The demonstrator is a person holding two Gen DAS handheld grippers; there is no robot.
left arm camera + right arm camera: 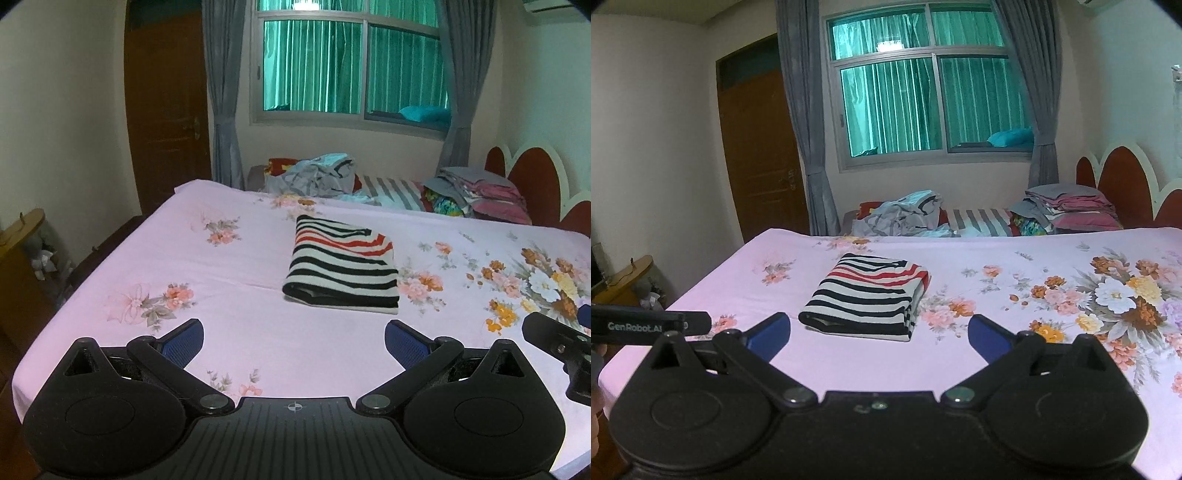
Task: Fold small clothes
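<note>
**Lighting/image quality: soft indoor light, heavy fisheye, mild blur**

Both wrist views evenly lit, moderate brightness, slight pink-magenta cast on the bed sheet [258, 332]. Window [351, 66] glows teal-green through its inner drapes; a small overexposed white patch sits near its top in both views. No hard shadows: only a thin soft one under the folded striped garment [868, 295]. Black gripper bodies read as near-featureless dark masses, with faint glints on the pivot screws. Strong barrel distortion: door [761, 147], curtains and walls bow outward, corners vignette to black. Overall slightly soft; background clothes pile [317, 173] smeared, fine detail lost.
</note>
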